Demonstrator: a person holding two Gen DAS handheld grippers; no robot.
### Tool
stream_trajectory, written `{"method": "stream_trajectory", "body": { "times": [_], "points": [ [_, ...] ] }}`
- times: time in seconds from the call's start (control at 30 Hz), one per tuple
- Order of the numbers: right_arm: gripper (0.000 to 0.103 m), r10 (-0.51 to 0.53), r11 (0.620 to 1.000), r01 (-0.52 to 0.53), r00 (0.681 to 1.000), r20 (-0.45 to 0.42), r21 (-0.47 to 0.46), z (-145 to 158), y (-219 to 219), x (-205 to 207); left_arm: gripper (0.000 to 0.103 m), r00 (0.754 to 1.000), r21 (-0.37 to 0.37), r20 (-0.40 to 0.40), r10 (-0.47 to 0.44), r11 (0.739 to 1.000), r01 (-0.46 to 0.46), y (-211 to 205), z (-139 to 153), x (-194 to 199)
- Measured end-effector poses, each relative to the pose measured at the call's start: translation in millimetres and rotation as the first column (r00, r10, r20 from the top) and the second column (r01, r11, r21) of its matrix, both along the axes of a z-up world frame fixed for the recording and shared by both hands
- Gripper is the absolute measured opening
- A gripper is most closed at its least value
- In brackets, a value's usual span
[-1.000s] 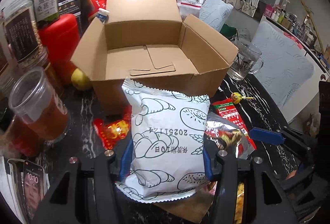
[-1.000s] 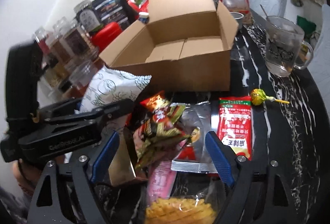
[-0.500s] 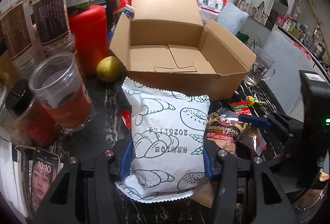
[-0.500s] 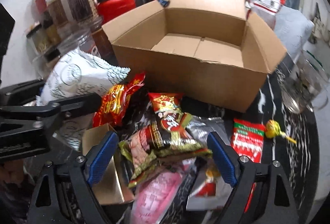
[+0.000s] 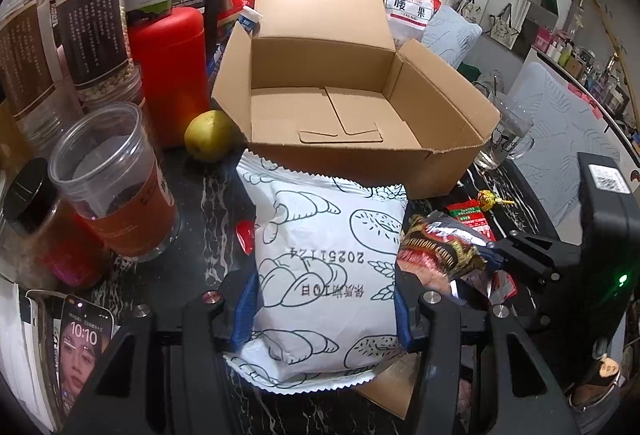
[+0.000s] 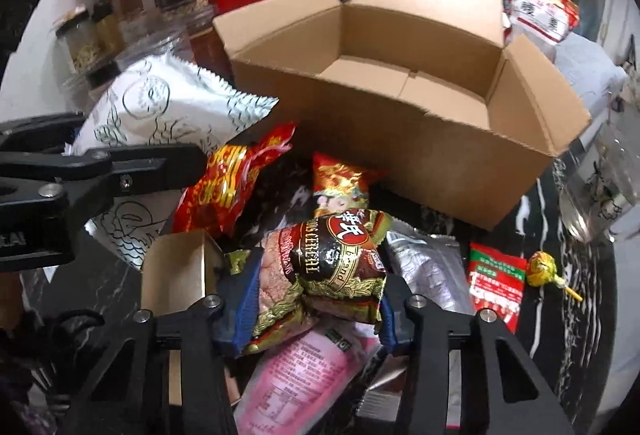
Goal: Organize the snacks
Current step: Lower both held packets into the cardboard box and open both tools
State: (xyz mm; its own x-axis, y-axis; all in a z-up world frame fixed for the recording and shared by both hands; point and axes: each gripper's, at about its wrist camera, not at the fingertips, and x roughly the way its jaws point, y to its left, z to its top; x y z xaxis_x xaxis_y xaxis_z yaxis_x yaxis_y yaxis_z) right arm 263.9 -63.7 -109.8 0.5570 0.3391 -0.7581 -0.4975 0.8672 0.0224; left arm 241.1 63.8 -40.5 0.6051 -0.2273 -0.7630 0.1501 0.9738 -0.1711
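Fingers [image 5: 248, 303] of left gripper [image 5: 326, 309]: clamped on white bread packet [image 5: 328, 275], lower centre of frame; long axis runs up-frame toward cardboard box [image 5: 360, 139]. Right gripper [image 6: 314, 309]: fingers closing, blue pads against cereal packet [image 6: 328, 267], lower centre, long axis roughly up-frame. Box interior empty; several snacks left on table [image 6: 560, 235]. Progress: early.

Left claw [image 5: 326, 309] grips the white pastry bag [image 5: 326, 275] just short of the open cardboard box [image 5: 344, 115]. Alongside, the right claw [image 5: 486, 255] is closing on a cereal packet [image 5: 436, 247].
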Motion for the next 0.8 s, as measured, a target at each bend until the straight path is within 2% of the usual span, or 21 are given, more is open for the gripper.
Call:
{"method": "stream_trajectory", "body": {
  "times": [0.4,0.57,0.8],
  "points": [
    [0.045,-0.039,0.993,0.026,0.993,0.115,0.111,67.4,-25.5,-6.2,0.053,0.994,-0.023,0.096,-0.042,0.999,0.045,-9.3,42.4,15.1],
    [0.045,-0.076,0.99,0.055,0.983,0.167,0.128,92.8,-32.8,14.8,0.053,0.989,-0.025,0.137,-0.06,0.998,0.064,-18.5,59.8,35.4],
    [0.045,-0.097,0.988,0.071,0.976,0.195,0.135,105.4,-37.5,58.8,0.053,0.985,-0.016,0.157,-0.076,0.997,0.079,-26.4,69.3,78.6]
  ]
}}
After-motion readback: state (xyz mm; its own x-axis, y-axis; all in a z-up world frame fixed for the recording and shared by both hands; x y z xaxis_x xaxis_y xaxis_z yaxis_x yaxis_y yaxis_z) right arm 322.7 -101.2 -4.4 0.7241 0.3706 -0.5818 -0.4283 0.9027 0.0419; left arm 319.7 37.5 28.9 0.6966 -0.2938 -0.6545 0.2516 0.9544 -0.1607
